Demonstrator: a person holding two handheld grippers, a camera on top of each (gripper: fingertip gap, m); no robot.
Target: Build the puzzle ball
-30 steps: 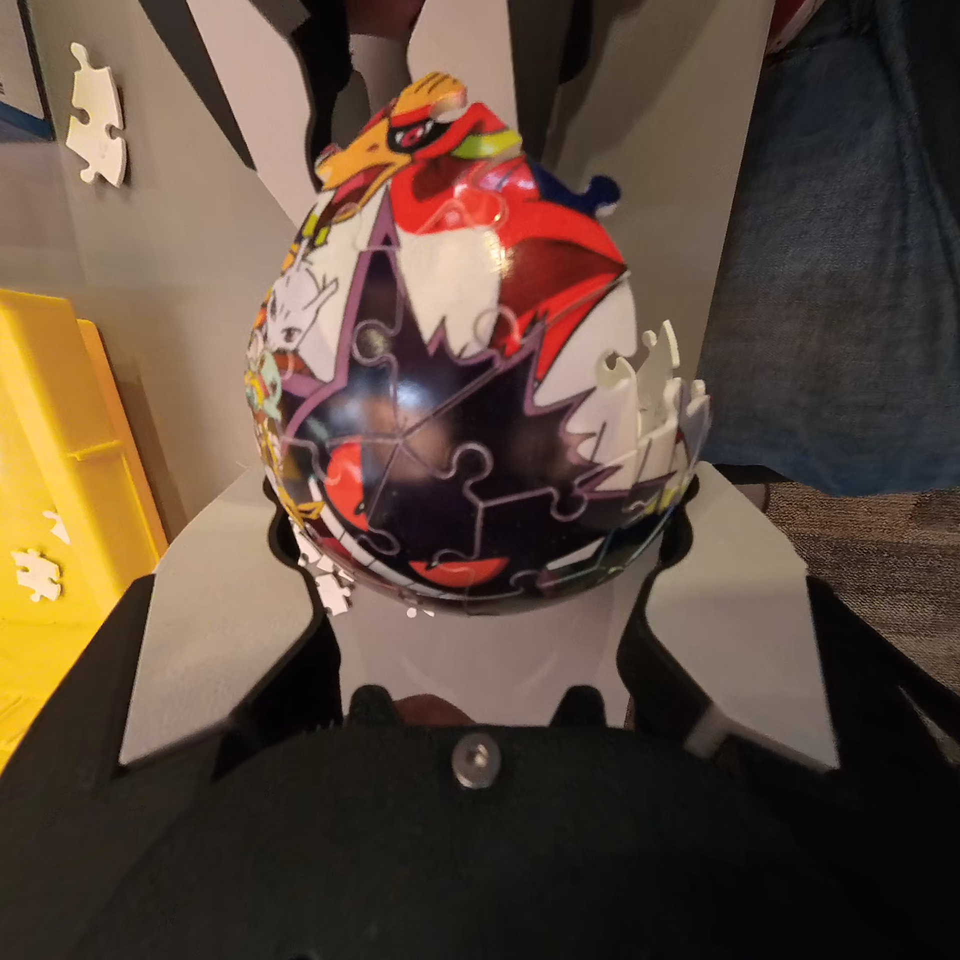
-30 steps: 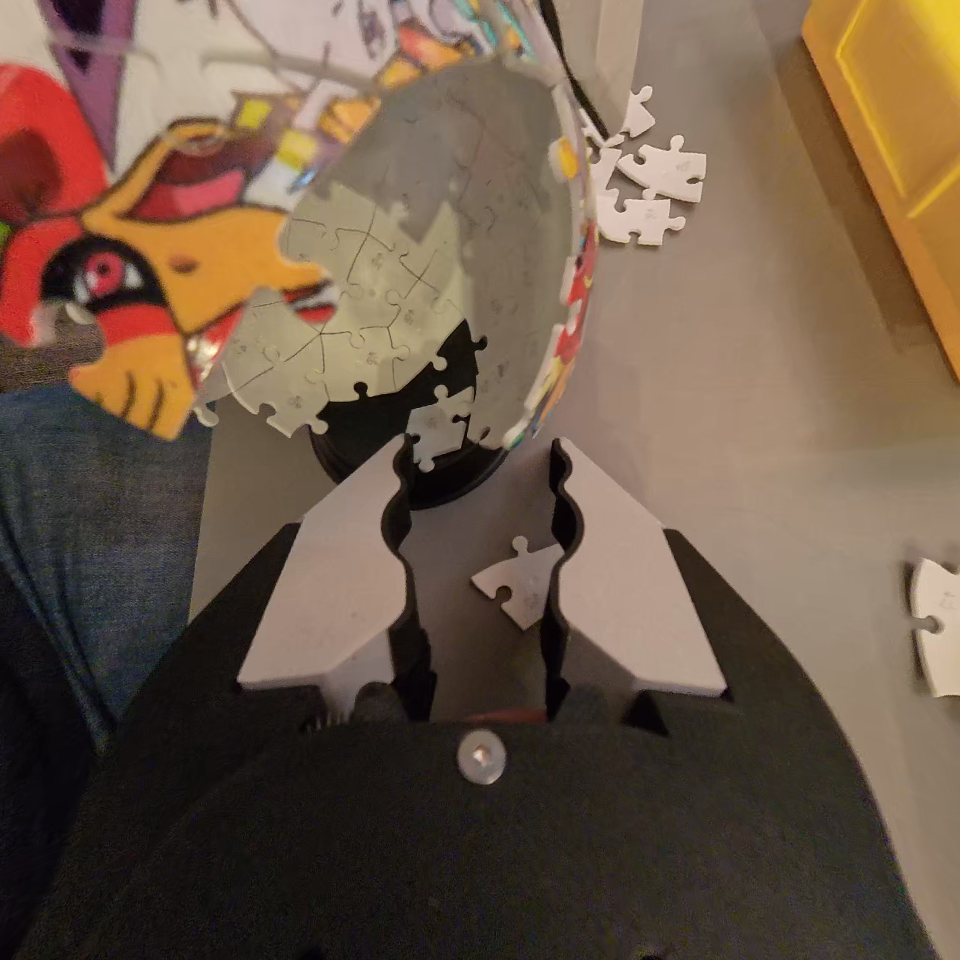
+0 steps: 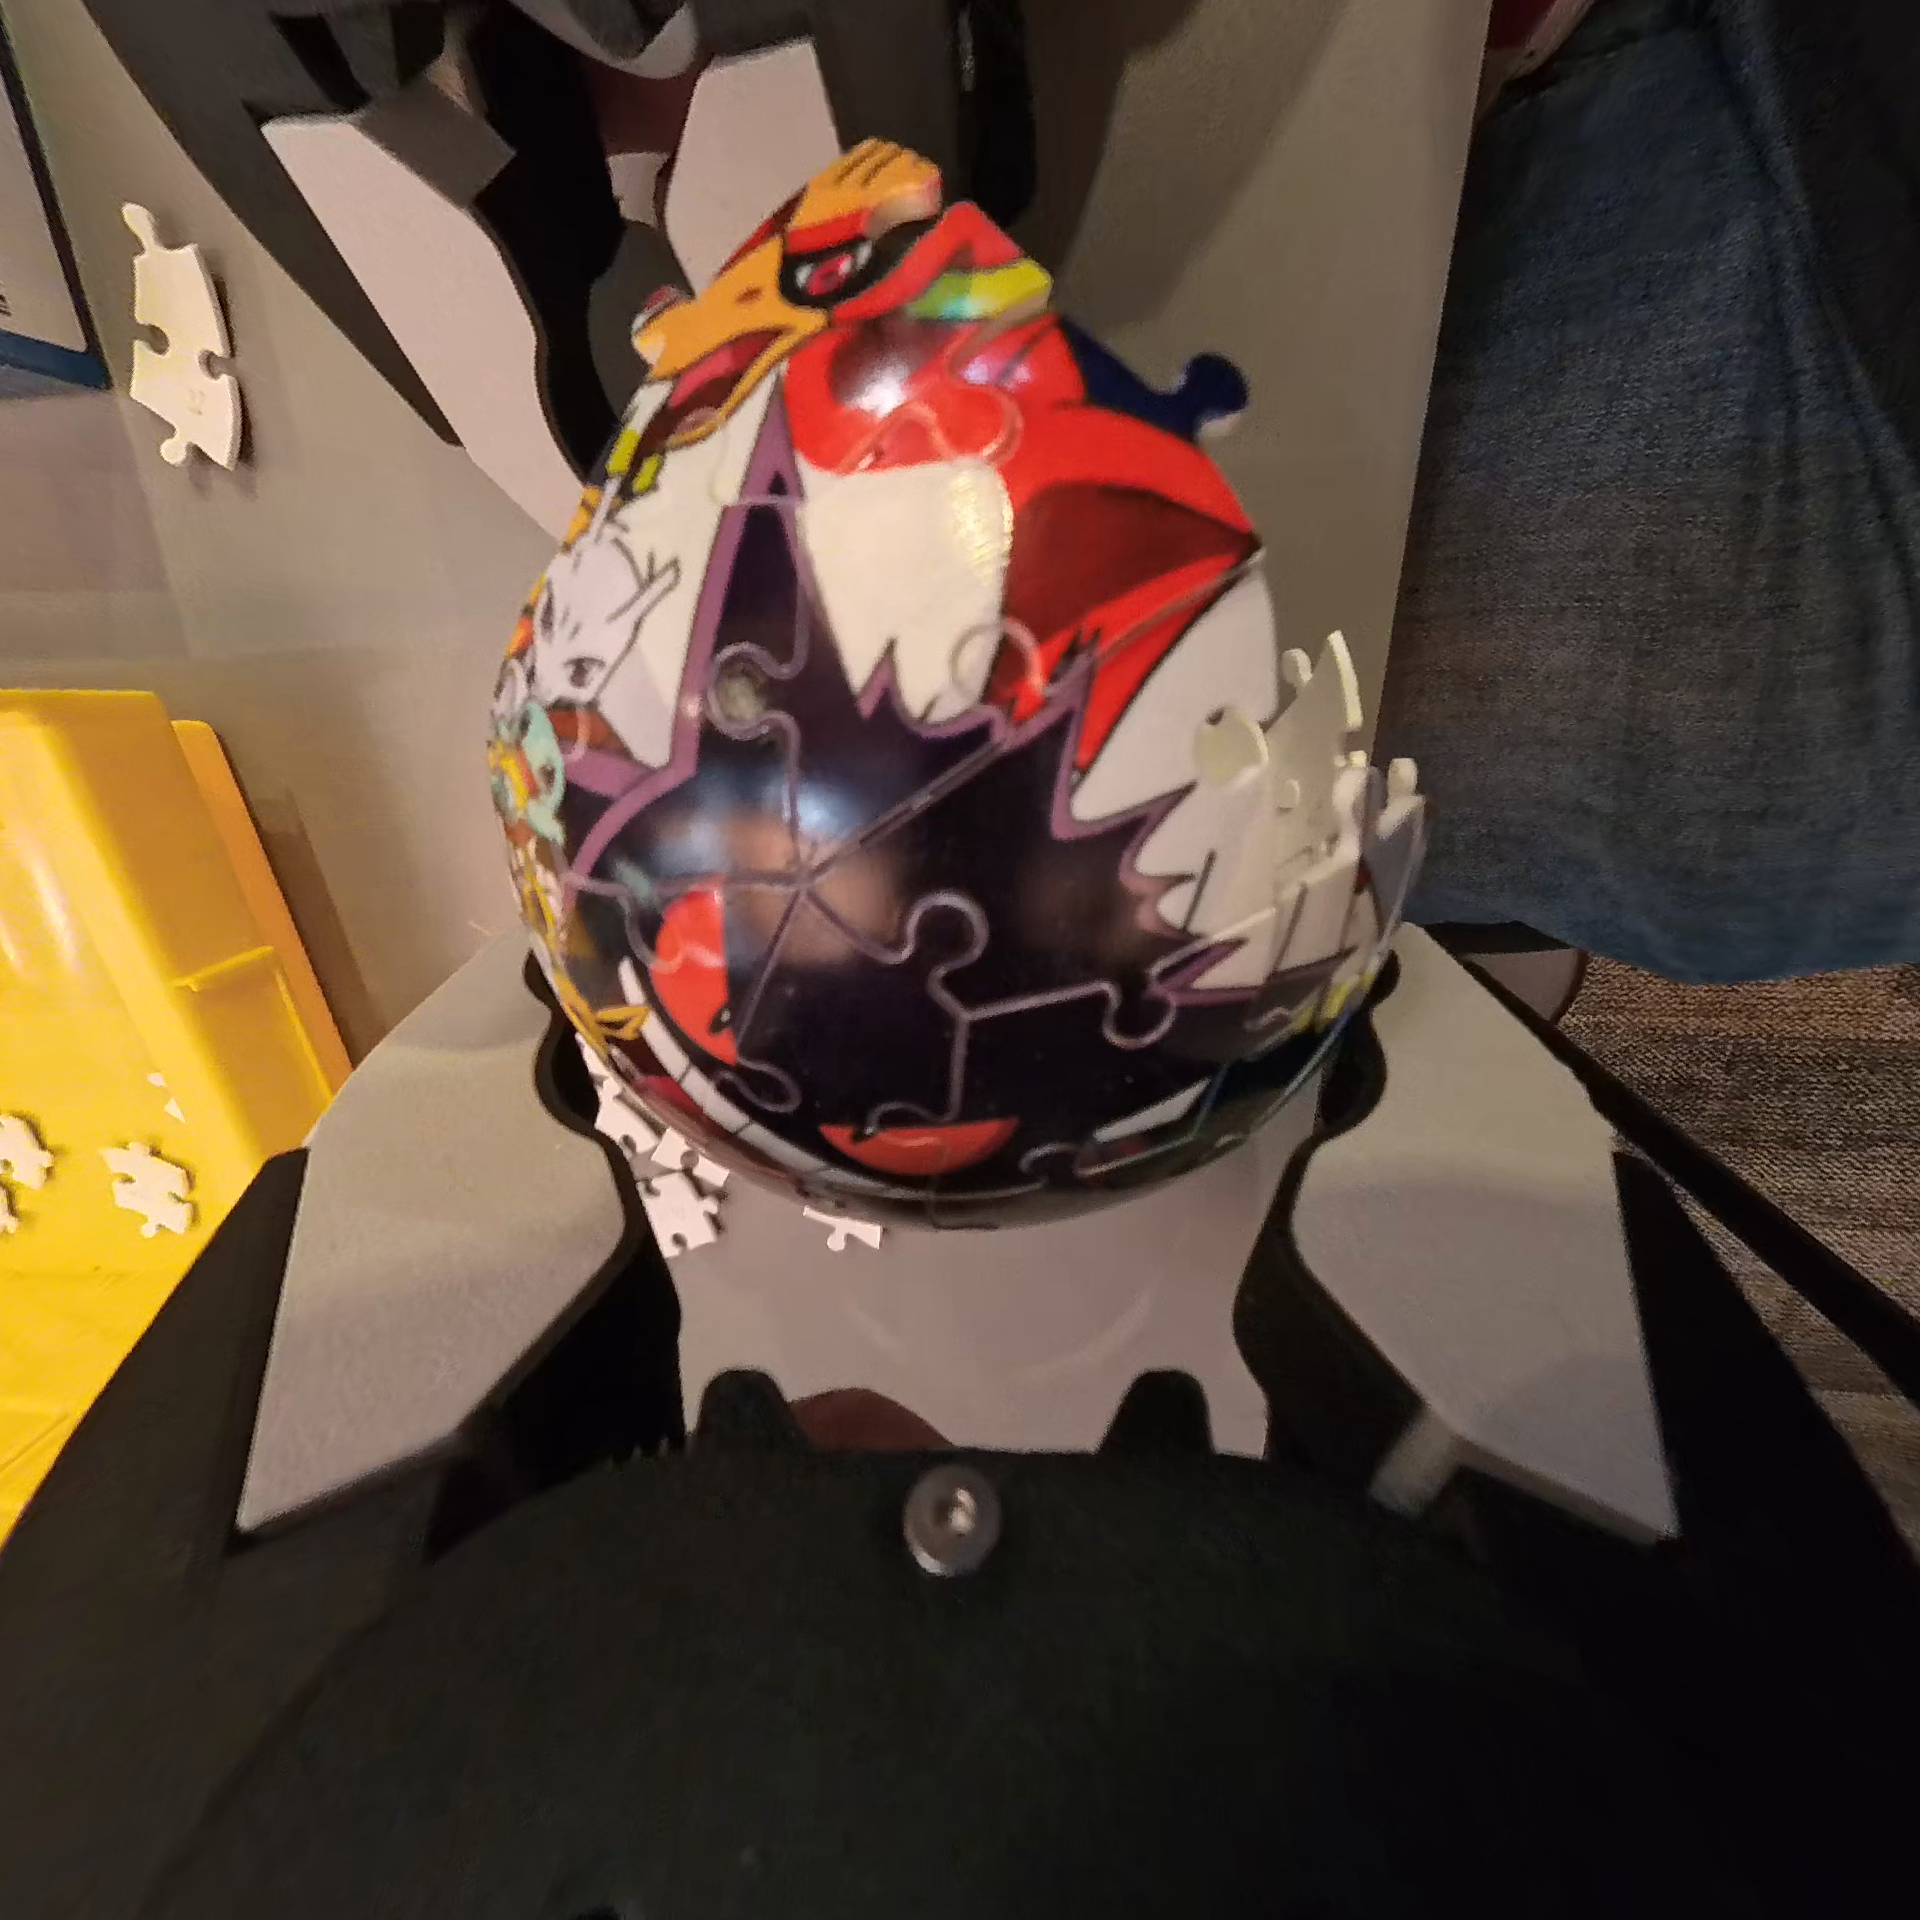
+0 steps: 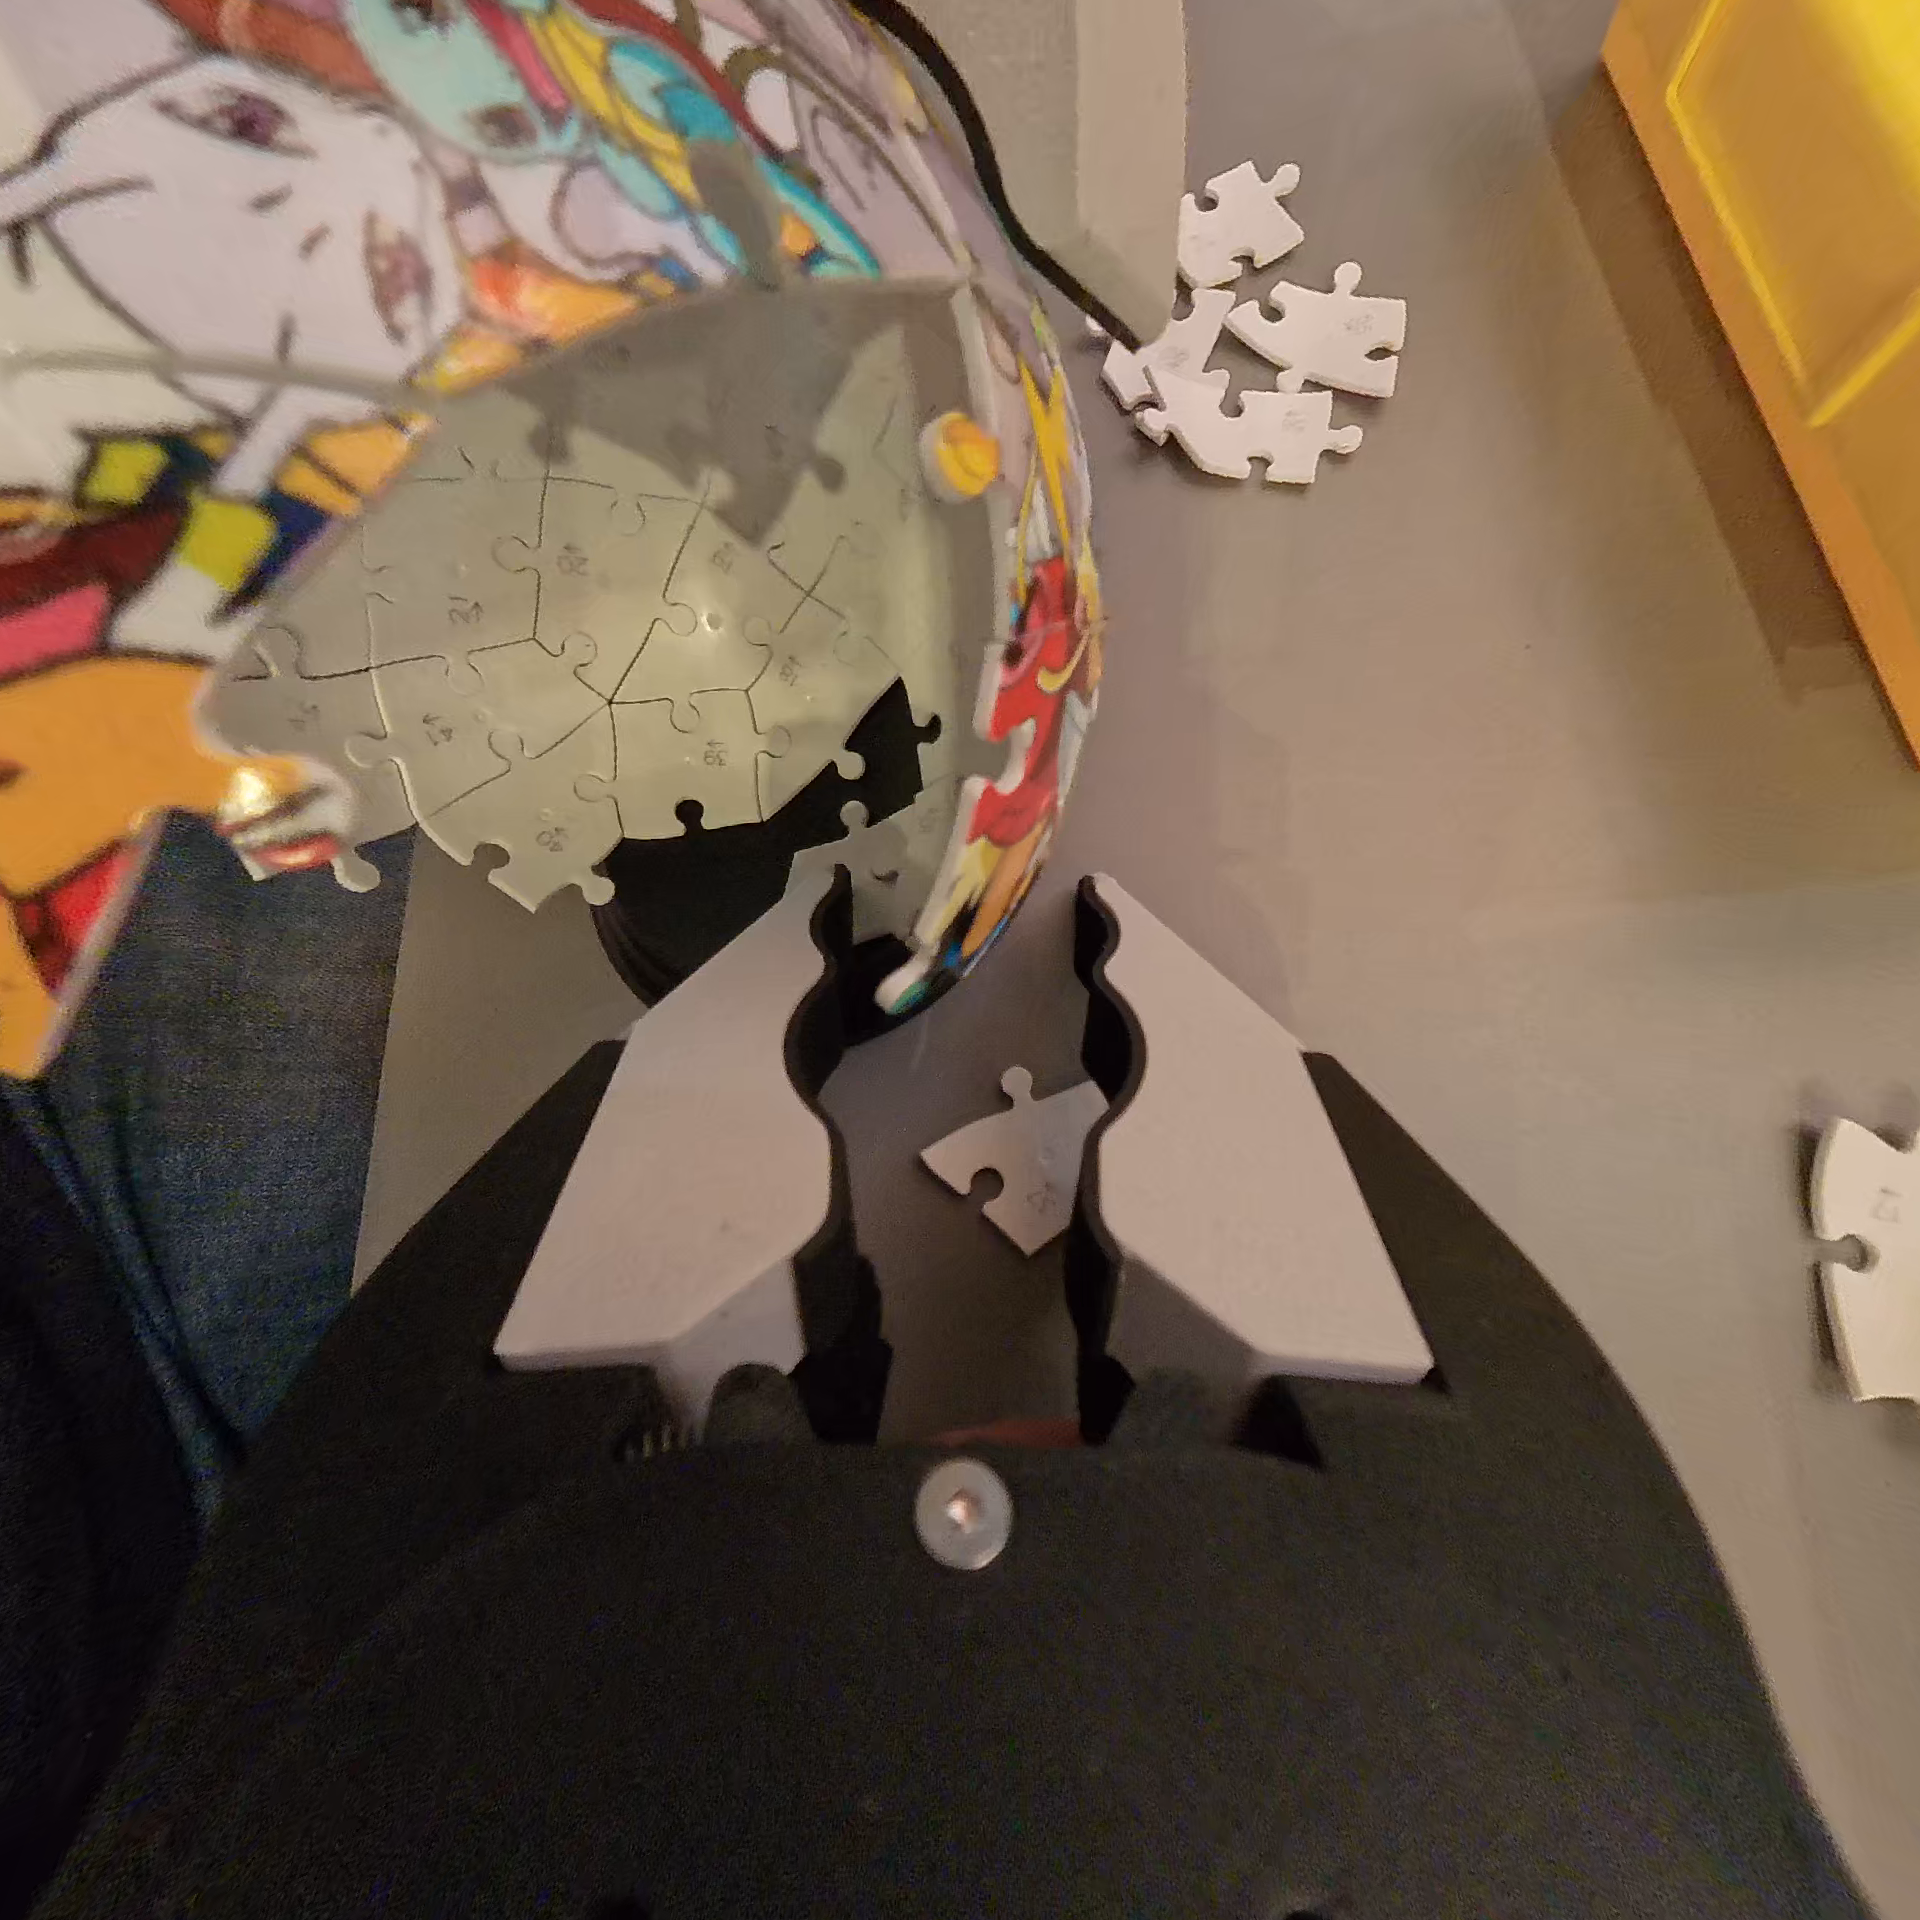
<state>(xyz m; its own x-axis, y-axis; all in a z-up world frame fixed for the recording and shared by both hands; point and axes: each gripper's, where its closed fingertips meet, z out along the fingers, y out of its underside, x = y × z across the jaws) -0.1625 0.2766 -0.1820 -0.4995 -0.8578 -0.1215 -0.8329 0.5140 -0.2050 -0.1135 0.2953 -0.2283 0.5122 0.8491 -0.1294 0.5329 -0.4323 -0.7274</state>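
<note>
Little has moved since a second ago: the puzzle ball (image 3: 914,748) sits between the same fingers, and in the right wrist view it has turned a bit, so more of its printed outside fills the upper left. The left claw (image 3: 961,1049) is spread wide and clamped on the ball's lower half, one finger (image 3: 447,1226) on each side of it. The ball is only partly built. Its glossy outside shows a red and orange bird head at the top and a dark purple shape below, and its right edge ends in a jagged white rim of unjoined tabs.

From the right wrist view the ball (image 4: 665,644) shows its open side, with the pale grey backs of the joined pieces curving inward and a gap at the lower edge. A black round stand (image 4: 675,925) shows under that gap. The right claw (image 4: 961,935) sits just below the ball with its fingers apart and nothing held between them. A loose piece (image 4: 1023,1164) lies white side up on the grey desk (image 4: 1403,831) in the gap, partly hidden by the right finger. A small heap of loose pieces (image 4: 1257,343) lies farther off on the desk, another piece (image 4: 1870,1257) lies at the right edge, and a yellow bin (image 4: 1787,312) stands at the upper right.
</note>
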